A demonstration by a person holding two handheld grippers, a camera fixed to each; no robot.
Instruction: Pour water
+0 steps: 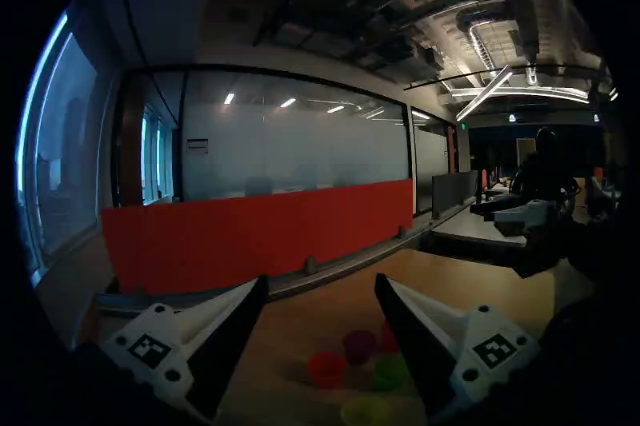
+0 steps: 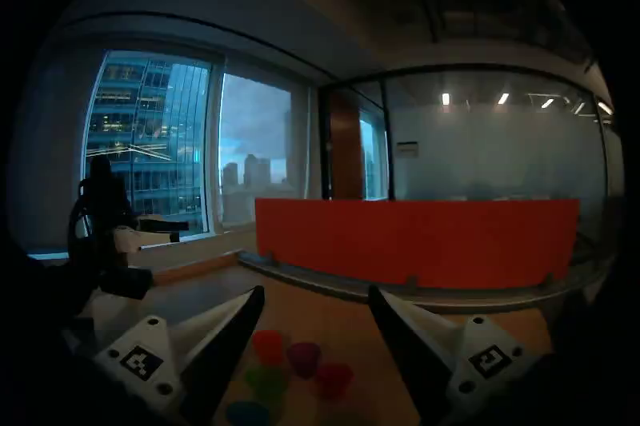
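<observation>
Wood-toned, dim: holding left gripper (image 1: 320, 290) and right gripper (image 2: 316, 298) spread apart, empty, over blurry little cups (image 1: 359, 344), facing red screen (image 1: 264, 226) along tabletop's (image 1: 472, 278) far edge.

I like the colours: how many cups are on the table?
5 in the left gripper view: red cup left, purple cup behind it, second red cup farthest, green cup right, yellow cup nearest. Others may be hidden.
</observation>
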